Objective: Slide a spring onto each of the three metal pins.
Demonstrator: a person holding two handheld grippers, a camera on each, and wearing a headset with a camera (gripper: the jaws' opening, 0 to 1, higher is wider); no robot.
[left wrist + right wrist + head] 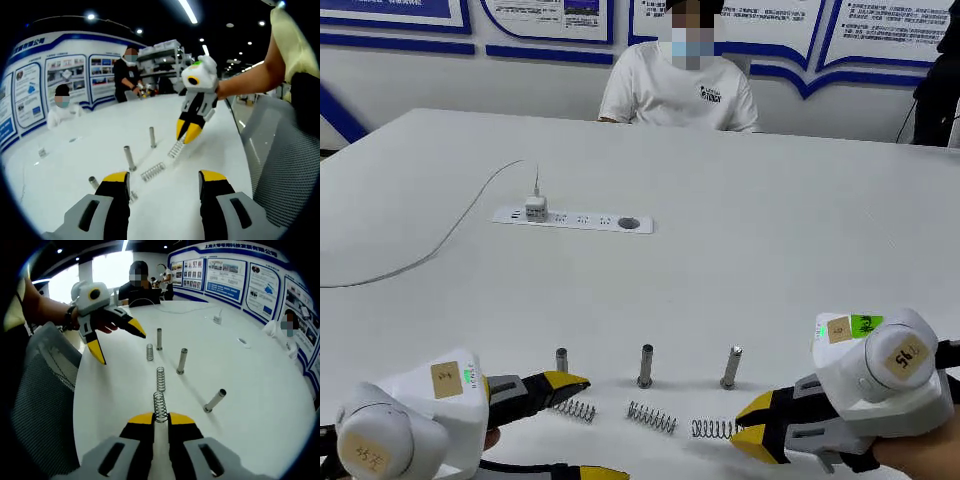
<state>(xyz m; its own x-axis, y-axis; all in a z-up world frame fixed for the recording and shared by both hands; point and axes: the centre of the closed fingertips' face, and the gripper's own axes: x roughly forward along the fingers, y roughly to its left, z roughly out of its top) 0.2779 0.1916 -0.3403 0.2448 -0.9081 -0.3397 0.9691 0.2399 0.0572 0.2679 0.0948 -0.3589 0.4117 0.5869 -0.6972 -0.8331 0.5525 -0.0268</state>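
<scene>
Three metal pins stand in a row on the white table (770, 250): left pin (561, 360), middle pin (646, 365), and right pin (732, 367), which leans a little. A spring lies in front of each: left spring (575, 408), middle spring (651, 417), right spring (712, 428). My right gripper (740, 428) is shut on the near end of the right spring (160, 407), low over the table. My left gripper (600, 428) is open, and its upper jaw hangs just over the left spring. It holds nothing.
A white power strip (570, 217) with a plugged charger and a cable lies mid-table. A person (678, 85) sits at the far edge. A mesh chair back (280, 165) stands close on my side of the table.
</scene>
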